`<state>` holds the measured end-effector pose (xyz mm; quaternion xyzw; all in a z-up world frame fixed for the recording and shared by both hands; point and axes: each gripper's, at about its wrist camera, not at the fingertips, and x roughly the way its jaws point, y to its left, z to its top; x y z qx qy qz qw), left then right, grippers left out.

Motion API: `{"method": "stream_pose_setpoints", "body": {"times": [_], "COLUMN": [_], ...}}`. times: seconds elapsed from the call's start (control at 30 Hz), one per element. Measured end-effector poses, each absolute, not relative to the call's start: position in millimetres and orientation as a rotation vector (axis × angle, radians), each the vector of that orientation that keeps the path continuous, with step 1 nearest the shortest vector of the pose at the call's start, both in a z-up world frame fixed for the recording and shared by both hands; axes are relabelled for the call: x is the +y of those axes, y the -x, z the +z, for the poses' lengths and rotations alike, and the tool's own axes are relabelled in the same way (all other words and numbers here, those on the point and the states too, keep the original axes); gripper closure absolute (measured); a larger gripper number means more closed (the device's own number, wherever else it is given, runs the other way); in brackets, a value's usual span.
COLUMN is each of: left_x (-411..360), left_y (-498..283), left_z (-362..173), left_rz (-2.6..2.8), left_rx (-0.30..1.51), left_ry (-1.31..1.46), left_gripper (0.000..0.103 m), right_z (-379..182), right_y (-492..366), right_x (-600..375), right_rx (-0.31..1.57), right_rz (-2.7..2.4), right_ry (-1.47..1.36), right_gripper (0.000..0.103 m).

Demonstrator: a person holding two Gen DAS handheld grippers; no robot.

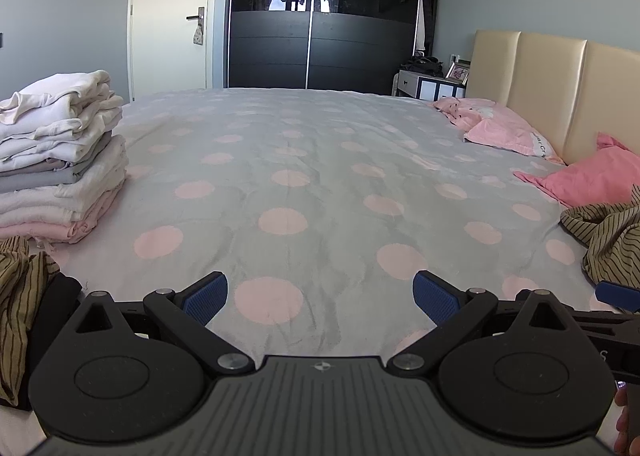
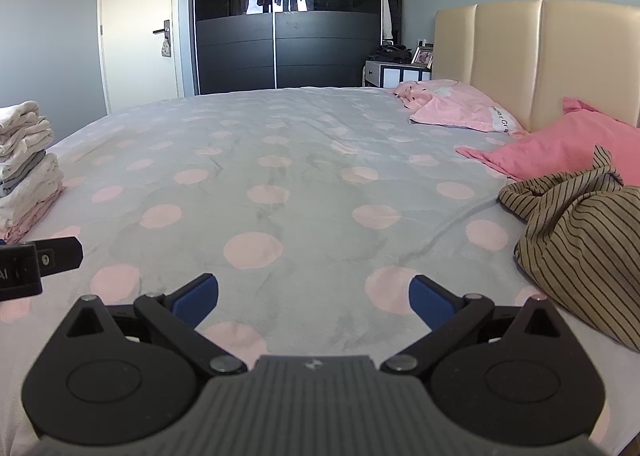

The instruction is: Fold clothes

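Plainly both jaws gape wide, empty, over the bedspread; striped garment lies rightward, apparently unfolded.

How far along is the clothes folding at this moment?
Done: a stack of folded clothes sits at the left of the bed. In hand: nothing; the left tongs and right tongs are both open and empty above the spotted cover. Left: a crumpled striped garment lies unfolded on the right, near the pink pillows.
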<state>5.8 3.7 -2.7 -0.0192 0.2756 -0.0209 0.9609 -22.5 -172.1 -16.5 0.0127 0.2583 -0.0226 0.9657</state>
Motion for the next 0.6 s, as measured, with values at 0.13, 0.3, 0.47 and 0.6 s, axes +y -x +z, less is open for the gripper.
{"method": "stream_pose_setpoints", "body": {"times": [0.13, 0.3, 0.47, 0.6], "left_x": [4.3, 4.0, 2.8, 1.5], "left_y": [-6.5, -7.2, -7.7, -8.3], "left_z": [-3.2, -4.4, -5.3, -6.0], "left_rz": [-0.043, -0.042, -0.042, -0.038], "left_rx": [0.565, 0.576, 0.585, 0.593], "left_ry": [0.041, 0.042, 0.036, 0.031], "left_gripper": [0.002, 0.002, 0.002, 0.002], "right_z": [-17.3, -18.1, -19.3, -21.2], "right_y": [22.3, 21.3, 20.8, 19.8], "right_x": [-173.4, -175.8, -176.8, -179.6], "right_rx": [0.528, 0.533, 0.539, 0.547], "right_rz": [-0.046, -0.053, -0.059, -0.071], "right_ry": [-0.025, -0.026, -0.027, -0.027], "right_gripper": [0.001, 0.001, 0.001, 0.001]}}
